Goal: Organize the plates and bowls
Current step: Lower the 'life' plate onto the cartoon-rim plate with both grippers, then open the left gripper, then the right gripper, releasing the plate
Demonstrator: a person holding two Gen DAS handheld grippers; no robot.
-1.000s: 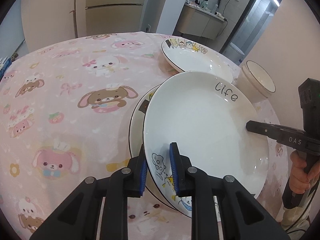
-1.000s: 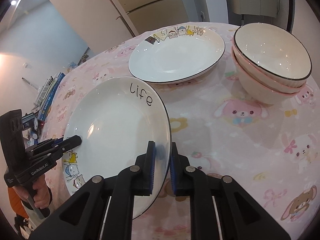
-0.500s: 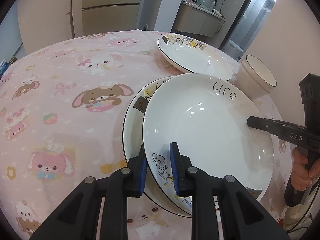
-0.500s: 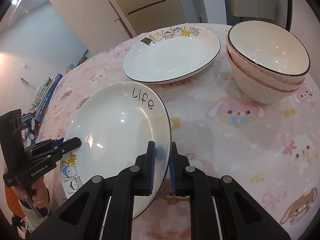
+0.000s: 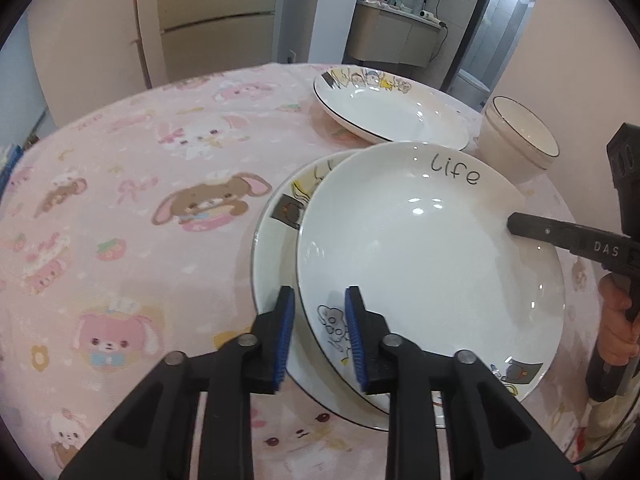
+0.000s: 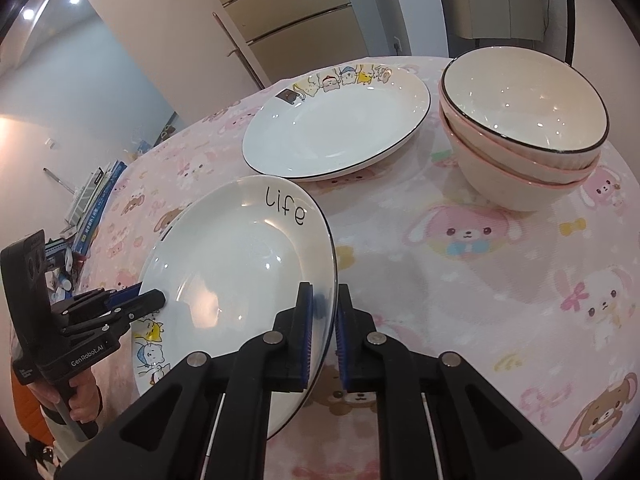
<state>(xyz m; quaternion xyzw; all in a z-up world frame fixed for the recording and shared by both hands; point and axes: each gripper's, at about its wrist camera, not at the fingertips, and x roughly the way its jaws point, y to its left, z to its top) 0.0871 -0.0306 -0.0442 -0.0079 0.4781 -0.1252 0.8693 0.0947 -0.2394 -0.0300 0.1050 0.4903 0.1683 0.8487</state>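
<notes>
A white plate marked "life" (image 5: 428, 240) (image 6: 236, 264) is held between both grippers, tilted just above a second cartoon-rimmed plate (image 5: 276, 256) lying on the table. My left gripper (image 5: 320, 320) is shut on the life plate's near rim; it shows in the right wrist view (image 6: 136, 300) at the far rim. My right gripper (image 6: 322, 320) is shut on the opposite rim; it shows in the left wrist view (image 5: 516, 226). A third cartoon plate (image 5: 388, 114) (image 6: 336, 128) lies farther back. Stacked pink bowls (image 6: 520, 136) (image 5: 516, 144) stand beside it.
The round table has a pink bunny-print cloth (image 5: 120, 220) (image 6: 500, 300). Cabinets and a counter stand behind the table. Books lie low at the left in the right wrist view (image 6: 92, 204).
Both grippers have carried the life plate slightly back and lower over the cartoon plate beneath it. Both grips are unchanged.
</notes>
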